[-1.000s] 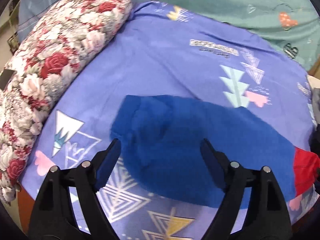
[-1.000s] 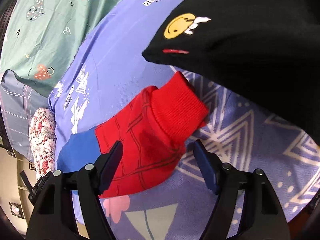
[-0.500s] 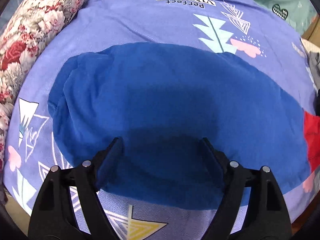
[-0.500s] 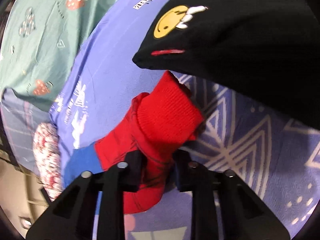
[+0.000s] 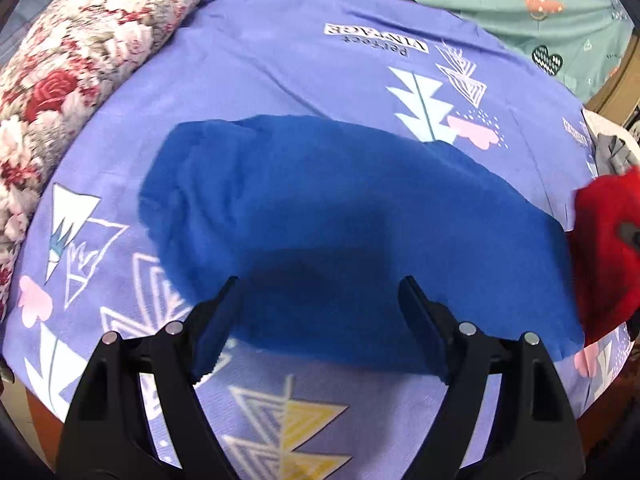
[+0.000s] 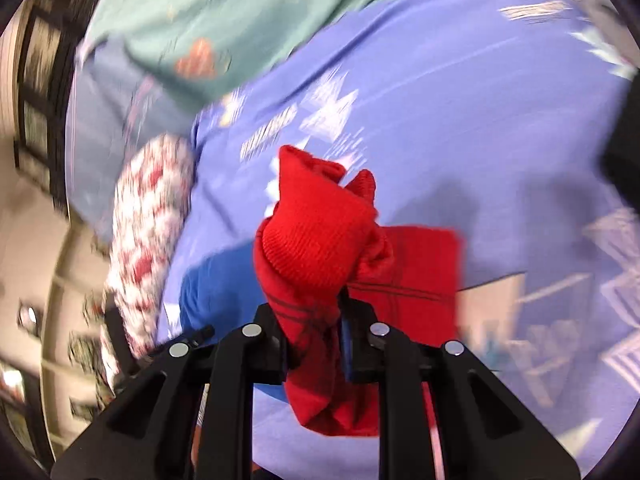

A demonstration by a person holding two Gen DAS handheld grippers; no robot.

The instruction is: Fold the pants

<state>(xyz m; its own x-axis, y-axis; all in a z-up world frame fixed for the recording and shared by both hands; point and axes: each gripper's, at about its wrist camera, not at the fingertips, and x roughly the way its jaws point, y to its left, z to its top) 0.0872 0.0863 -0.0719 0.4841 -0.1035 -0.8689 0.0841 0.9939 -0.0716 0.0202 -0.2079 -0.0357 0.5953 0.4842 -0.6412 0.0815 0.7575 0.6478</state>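
The pants lie flat on the purple patterned sheet, blue over most of their length and red at the leg end on the right. My left gripper hovers open over the blue near edge, its pads apart from the cloth. In the right wrist view my right gripper is shut on the red leg, and the ribbed red cuff stands bunched above the jaws, lifted off the sheet. The blue part trails down to the left behind it.
A floral pillow lies along the left side of the bed. A green sheet with hearts covers the far end. The bed's near edge runs just below my left gripper. The right wrist view is blurred by motion.
My right gripper closed on the red leg end and swung it up and toward the blue part. My left gripper dipped close over the blue cloth, then backed off slightly, staying open.
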